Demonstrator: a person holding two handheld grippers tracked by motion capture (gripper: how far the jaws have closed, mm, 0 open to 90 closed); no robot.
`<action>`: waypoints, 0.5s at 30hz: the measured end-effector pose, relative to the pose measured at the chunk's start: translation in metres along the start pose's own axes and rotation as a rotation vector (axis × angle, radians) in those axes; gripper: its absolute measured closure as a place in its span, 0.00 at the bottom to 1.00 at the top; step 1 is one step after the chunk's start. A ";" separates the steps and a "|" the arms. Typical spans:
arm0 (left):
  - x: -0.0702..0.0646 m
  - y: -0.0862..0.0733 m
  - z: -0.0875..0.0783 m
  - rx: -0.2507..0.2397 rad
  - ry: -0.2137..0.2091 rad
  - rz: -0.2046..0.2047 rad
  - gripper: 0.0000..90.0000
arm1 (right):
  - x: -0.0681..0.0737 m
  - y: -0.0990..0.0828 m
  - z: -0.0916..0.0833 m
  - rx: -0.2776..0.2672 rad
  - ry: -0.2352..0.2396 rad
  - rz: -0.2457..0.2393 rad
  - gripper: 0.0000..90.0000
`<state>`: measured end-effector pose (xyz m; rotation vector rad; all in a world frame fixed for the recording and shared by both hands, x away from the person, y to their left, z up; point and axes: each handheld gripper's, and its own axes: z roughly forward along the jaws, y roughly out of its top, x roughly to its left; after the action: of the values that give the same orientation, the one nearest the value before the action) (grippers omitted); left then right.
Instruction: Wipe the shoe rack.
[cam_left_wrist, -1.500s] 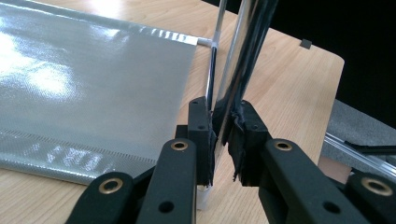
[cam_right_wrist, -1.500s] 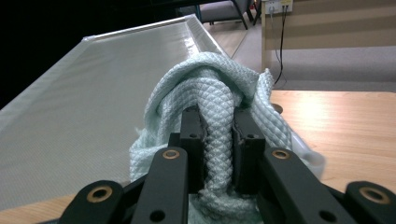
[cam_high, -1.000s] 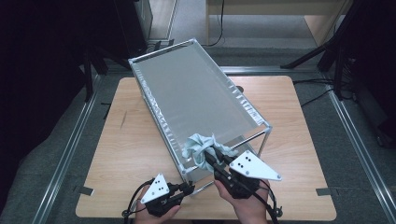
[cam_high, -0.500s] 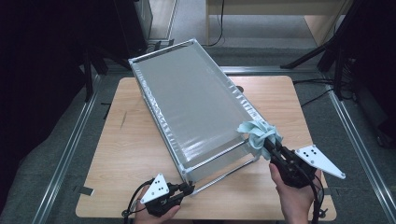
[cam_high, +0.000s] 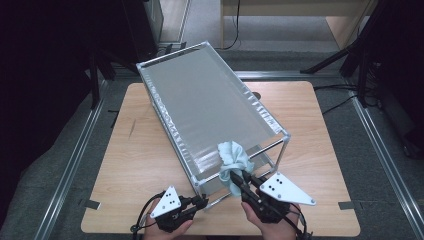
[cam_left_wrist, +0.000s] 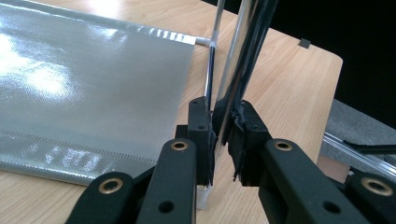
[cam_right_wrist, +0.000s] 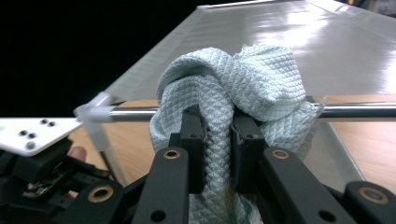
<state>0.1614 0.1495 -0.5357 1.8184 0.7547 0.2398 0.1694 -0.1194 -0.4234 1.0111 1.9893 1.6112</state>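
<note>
Dark floor and metal rails ring a pale wooden counter, on which a long box of thin metal rods and silvery reflective panels lies slantwise, its long axis running from the far left toward the near right. The near short end faces the person, and both hands work at that end.

The right tongs are clenched on a bunched light-blue cloth, and the right gripper view shows the quilted fabric pinched between the two black jaws, mounded up against the horizontal rod at the box's near top edge. The cloth lies directly ahead of these tongs, on the near end of the top panel, so any wiping stroke would run away from the person along the box's length or sideways along the rod.

The left tongs sit at the near left corner, low down. In the left gripper view they are closed on the upright corner post, apparently steadying the box, though the reflections make the exact contact hard to read.
</note>
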 end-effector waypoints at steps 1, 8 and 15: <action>0.000 0.000 0.000 0.000 0.000 0.000 0.88 | 0.002 -0.001 0.000 0.001 0.004 -0.009 0.86; 0.001 0.000 0.000 -0.001 -0.006 0.006 0.89 | -0.031 -0.008 -0.007 0.015 -0.155 -0.061 0.86; 0.001 0.000 0.000 -0.001 -0.007 0.007 0.88 | -0.087 -0.016 -0.026 -0.004 -0.302 0.093 0.87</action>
<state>0.1618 0.1500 -0.5362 1.8207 0.7437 0.2384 0.2049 -0.2017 -0.4440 1.2784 1.7593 1.4089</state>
